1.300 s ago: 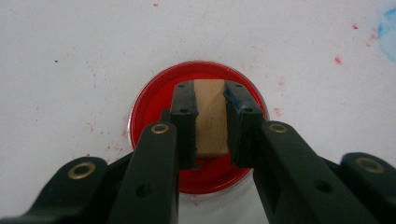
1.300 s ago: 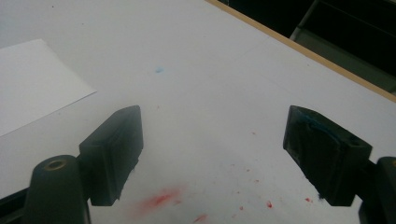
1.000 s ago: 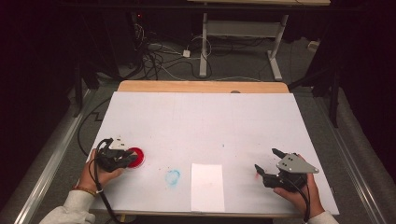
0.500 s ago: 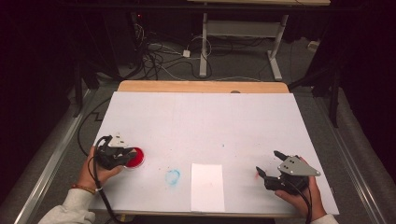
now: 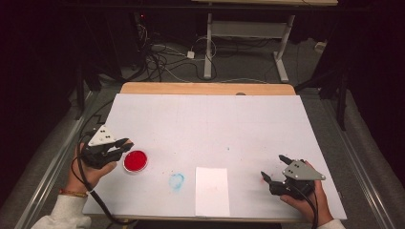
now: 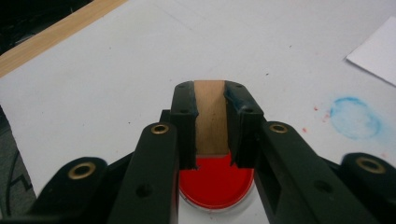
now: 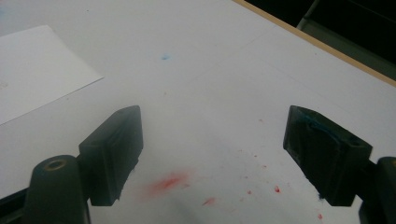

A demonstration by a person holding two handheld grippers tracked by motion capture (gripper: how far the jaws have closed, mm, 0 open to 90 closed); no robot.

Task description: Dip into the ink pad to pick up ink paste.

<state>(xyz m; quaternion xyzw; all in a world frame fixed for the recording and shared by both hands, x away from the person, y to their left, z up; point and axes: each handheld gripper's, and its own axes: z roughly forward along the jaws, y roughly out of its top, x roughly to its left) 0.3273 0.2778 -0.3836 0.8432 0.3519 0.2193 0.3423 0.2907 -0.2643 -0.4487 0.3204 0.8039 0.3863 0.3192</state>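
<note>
In the high view, the left hand-held gripper [image 5: 117,147] sat at about eight o'clock on the white tabletop [image 5: 210,129], just beside and partly above a round red dish [image 5: 135,161], which lay at its four o'clock; a blue smudge [image 5: 176,181] marked the tabletop at the dish's four o'clock, and a white sheet of paper [image 5: 212,190] lay at six o'clock near the front edge; the right hand-held gripper [image 5: 274,168] rested at about four o'clock, its jaws spread and nothing between them; in the left gripper view, the left hand-held gripper [image 6: 211,119] was pinching a flat wooden piece [image 6: 210,116] between its two black jaws, the piece standing out toward twelve o'clock; the red dish [image 6: 215,182] showed below the jaws at six o'clock, apart from the wooden piece, and the blue smudge [image 6: 355,116] lay at three o'clock; in the right gripper view, the right hand-held gripper [image 7: 212,154] stood wide apart over red smears [image 7: 169,182] on the tabletop [image 7: 210,60], with the sheet of paper [image 7: 37,70] at ten o'clock.
</note>
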